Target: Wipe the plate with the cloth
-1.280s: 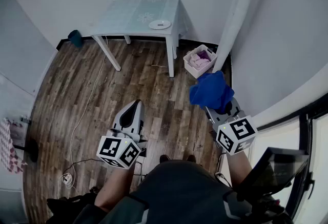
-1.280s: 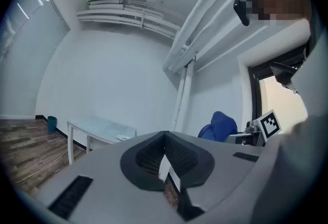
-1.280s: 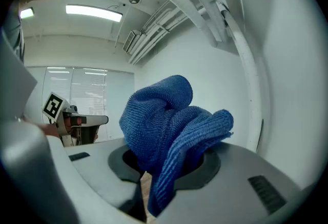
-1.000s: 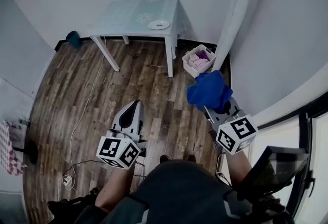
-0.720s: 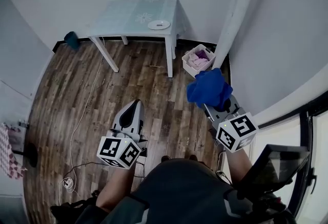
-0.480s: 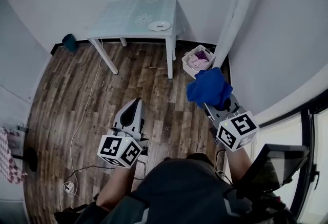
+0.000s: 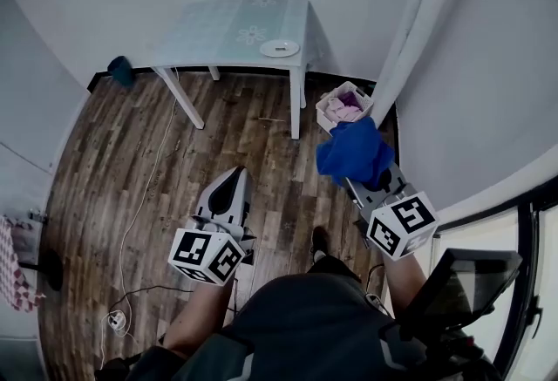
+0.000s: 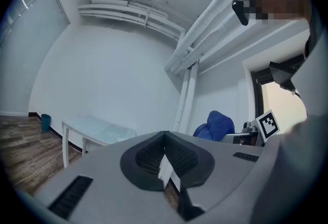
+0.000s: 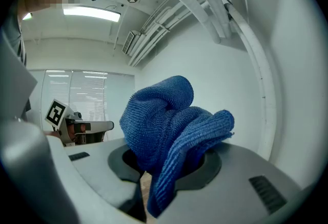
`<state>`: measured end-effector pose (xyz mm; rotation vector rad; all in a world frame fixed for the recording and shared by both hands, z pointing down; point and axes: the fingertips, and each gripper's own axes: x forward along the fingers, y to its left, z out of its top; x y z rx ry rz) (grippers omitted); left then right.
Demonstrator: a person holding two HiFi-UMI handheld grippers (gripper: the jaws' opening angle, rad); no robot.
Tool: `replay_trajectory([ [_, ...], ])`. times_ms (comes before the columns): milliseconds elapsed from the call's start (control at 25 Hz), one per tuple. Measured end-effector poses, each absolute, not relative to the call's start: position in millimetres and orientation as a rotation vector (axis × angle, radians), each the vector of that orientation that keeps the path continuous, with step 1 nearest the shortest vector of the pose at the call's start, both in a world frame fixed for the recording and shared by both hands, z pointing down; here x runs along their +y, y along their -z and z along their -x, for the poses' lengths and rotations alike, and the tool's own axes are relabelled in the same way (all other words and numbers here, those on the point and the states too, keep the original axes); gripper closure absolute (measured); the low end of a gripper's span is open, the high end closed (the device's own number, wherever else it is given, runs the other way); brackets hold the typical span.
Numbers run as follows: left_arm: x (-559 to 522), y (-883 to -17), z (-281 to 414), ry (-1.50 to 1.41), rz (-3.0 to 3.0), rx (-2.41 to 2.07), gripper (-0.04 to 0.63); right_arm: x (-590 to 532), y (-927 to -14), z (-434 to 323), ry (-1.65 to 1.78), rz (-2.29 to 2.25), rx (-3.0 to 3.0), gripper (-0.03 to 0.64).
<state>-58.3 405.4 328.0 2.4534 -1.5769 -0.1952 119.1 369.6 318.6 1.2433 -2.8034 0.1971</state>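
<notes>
A white plate (image 7: 279, 48) lies near the right edge of a pale table (image 7: 218, 26) far ahead in the head view. My right gripper (image 7: 366, 179) is shut on a bunched blue cloth (image 7: 353, 151), which fills the middle of the right gripper view as a blue cloth (image 9: 169, 136) hanging over the jaws. My left gripper (image 7: 231, 187) is shut with nothing in it, held level over the wood floor. The left gripper view shows the left gripper (image 8: 165, 159), the table (image 8: 100, 129) in the distance and the blue cloth (image 8: 215, 123) at right.
A white basket (image 7: 343, 105) of purple and pink cloths stands on the floor right of the table. A white pipe (image 7: 405, 30) runs up the corner wall. A dark teal object (image 7: 119, 70) sits by the left wall. A cable (image 7: 139, 196) trails across the floor.
Table, plate and basket have shifted slightly right and lower in the head view as the person steps towards them. Both grippers keep their pose, the right still holding the cloth.
</notes>
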Motion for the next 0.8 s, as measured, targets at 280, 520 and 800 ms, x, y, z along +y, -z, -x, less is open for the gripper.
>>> replay_trajectory([
  [280,356,-328,58,0.179,-2.428,-1.614,0.586,313,-316,-118,-0.197,-1.206,-2.828,0.488],
  [520,303,-328,55,0.169,-2.399,-1.646,0.586,257,-315,-126,-0.211,-1.170,-2.832,0.488],
  [800,241,-324,42,0.177,-2.370,-1.694,0.586,194,-315,-138,-0.222,-1.116,-2.854,0.488],
])
